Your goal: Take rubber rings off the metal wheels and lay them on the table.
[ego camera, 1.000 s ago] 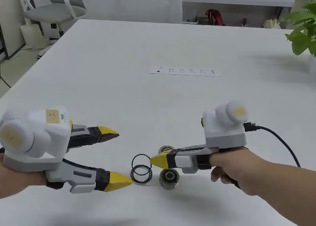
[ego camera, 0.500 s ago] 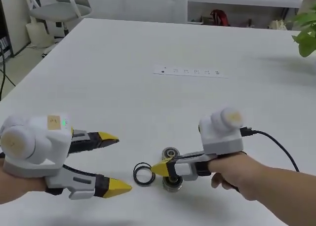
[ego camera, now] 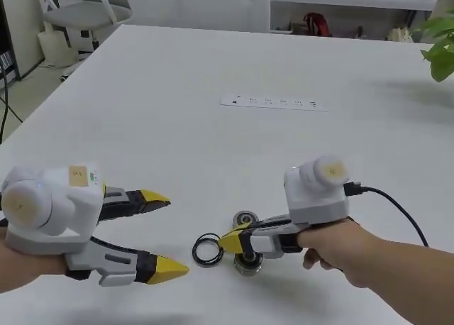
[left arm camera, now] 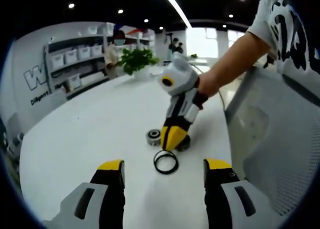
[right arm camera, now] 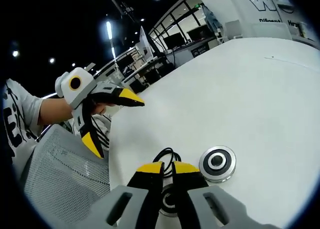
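Observation:
Two thin black rubber rings [ego camera: 206,249] lie overlapped on the white table [ego camera: 213,147]; they also lie just ahead of my left jaws [left arm camera: 165,162] and just beyond my right tips [right arm camera: 168,155]. One metal wheel [ego camera: 245,218] stands free [right arm camera: 217,164] [left arm camera: 153,136]. A second wheel [ego camera: 247,262] sits under my right gripper [ego camera: 228,241], showing between its finger bases [right arm camera: 168,201]. The right gripper [right arm camera: 168,168] has its yellow tips almost touching. My left gripper [ego camera: 163,233] is wide open, holds nothing, and points at the rings from the left [left arm camera: 164,165].
A white power strip [ego camera: 273,102] lies farther back on the table. An office chair [ego camera: 92,13] stands past the far left corner and a green plant [ego camera: 441,45] at the right edge. A black cable [ego camera: 397,204] trails from the right gripper.
My right gripper has sunk a little over the near wheel. The two rings, spread apart a second ago, now lie close together. The left gripper has hardly moved.

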Demonstrator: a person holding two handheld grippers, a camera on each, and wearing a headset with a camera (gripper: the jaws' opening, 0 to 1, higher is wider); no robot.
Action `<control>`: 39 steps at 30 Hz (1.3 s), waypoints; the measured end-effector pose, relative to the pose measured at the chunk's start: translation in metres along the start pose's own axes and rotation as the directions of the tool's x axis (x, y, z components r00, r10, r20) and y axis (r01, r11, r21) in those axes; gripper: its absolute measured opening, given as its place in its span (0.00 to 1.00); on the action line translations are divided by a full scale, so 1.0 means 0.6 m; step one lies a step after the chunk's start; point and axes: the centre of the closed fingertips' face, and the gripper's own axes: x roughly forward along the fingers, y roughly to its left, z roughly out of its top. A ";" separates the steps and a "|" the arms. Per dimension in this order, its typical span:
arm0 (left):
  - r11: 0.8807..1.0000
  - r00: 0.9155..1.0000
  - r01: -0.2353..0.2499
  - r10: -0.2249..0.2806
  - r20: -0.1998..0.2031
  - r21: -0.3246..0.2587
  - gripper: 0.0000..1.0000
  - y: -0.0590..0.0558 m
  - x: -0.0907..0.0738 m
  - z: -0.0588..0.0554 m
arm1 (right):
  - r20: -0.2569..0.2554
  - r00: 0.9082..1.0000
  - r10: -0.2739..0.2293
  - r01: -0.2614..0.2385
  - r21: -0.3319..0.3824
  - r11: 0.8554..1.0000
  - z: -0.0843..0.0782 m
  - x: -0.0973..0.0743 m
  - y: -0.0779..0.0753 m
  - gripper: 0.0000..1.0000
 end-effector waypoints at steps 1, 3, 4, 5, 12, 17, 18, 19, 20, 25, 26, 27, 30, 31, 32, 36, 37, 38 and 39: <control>1.000 1.000 0.000 0.000 0.000 0.000 0.65 0.000 0.000 0.000 | 0.001 1.000 -0.002 0.002 -0.004 1.000 0.000 0.000 0.000 0.04; 1.000 1.000 -0.001 0.001 0.001 0.000 0.65 0.000 0.000 0.001 | 0.005 1.000 -0.002 0.002 -0.006 1.000 0.002 0.000 0.000 0.06; 1.000 1.000 -0.001 0.001 0.003 -0.002 0.65 0.000 0.000 0.001 | 0.006 1.000 -0.003 0.003 -0.006 1.000 0.002 -0.001 0.001 0.07; 1.000 1.000 -0.001 0.001 0.004 -0.002 0.65 0.000 0.000 0.002 | 0.007 1.000 -0.004 0.004 -0.007 1.000 0.003 -0.001 0.001 0.08; 1.000 1.000 0.004 -0.004 0.006 0.001 0.65 -0.003 0.002 0.007 | 0.042 0.999 -0.009 0.010 -0.017 1.000 0.016 -0.012 0.006 0.14; 1.000 1.000 0.005 -0.005 0.012 0.003 0.66 -0.005 0.002 0.015 | 0.069 0.997 -0.017 0.020 -0.045 0.999 0.027 -0.027 0.010 0.17; 1.000 1.000 0.006 -0.006 0.012 0.001 0.66 -0.005 0.002 0.016 | 0.076 0.997 -0.019 0.023 -0.047 0.999 0.030 -0.030 0.010 0.18; 1.000 1.000 0.005 -0.005 0.013 0.000 0.66 -0.005 0.002 0.017 | 0.084 0.996 -0.019 0.023 -0.045 0.999 0.033 -0.034 0.010 0.18; 1.000 1.000 0.005 -0.005 0.015 -0.002 0.66 -0.005 0.002 0.018 | 0.089 0.996 -0.019 0.023 -0.046 0.999 0.035 -0.038 0.011 0.19; 1.000 1.000 0.006 -0.006 0.017 0.004 0.66 -0.006 0.003 0.024 | 0.115 0.993 -0.025 0.033 -0.069 0.997 0.045 -0.057 0.013 0.20; 1.000 1.000 0.007 -0.007 0.017 0.004 0.66 -0.007 0.002 0.024 | 0.119 0.993 -0.026 0.035 -0.073 0.997 0.047 -0.060 0.013 0.21; 1.000 1.000 0.007 -0.007 0.017 0.004 0.66 -0.007 0.002 0.025 | 0.124 0.992 -0.028 0.037 -0.077 0.996 0.049 -0.065 0.013 0.21; 1.000 1.000 0.011 -0.011 0.015 -0.007 0.68 -0.009 0.002 0.026 | 0.143 0.989 -0.036 0.047 -0.076 0.996 0.054 -0.076 0.011 0.22; 1.000 1.000 0.011 -0.011 0.016 -0.008 0.69 -0.008 0.002 0.026 | 0.145 0.989 -0.037 0.048 -0.076 0.996 0.055 -0.078 0.011 0.22; 1.000 1.000 0.009 -0.009 0.018 -0.008 0.69 -0.008 0.001 0.028 | 0.153 0.987 -0.042 0.054 -0.080 0.995 0.057 -0.084 0.011 0.23; 1.000 1.000 0.007 -0.006 0.021 -0.010 0.69 -0.007 -0.001 0.032 | 0.167 0.985 -0.049 0.066 -0.098 0.993 0.060 -0.099 0.011 0.25; 1.000 1.000 0.006 -0.005 0.021 -0.010 0.69 -0.007 -0.002 0.033 | 0.170 0.984 -0.050 0.068 -0.103 0.992 0.060 -0.102 0.011 0.26; 1.000 1.000 0.005 -0.005 0.022 -0.011 0.69 -0.007 -0.003 0.033 | 0.171 0.984 -0.054 0.074 -0.112 0.991 0.060 -0.107 0.009 0.26; 1.000 1.000 0.003 -0.003 0.022 -0.012 0.69 -0.007 -0.004 0.034 | 0.171 0.984 -0.056 0.077 -0.118 0.990 0.060 -0.110 0.009 0.26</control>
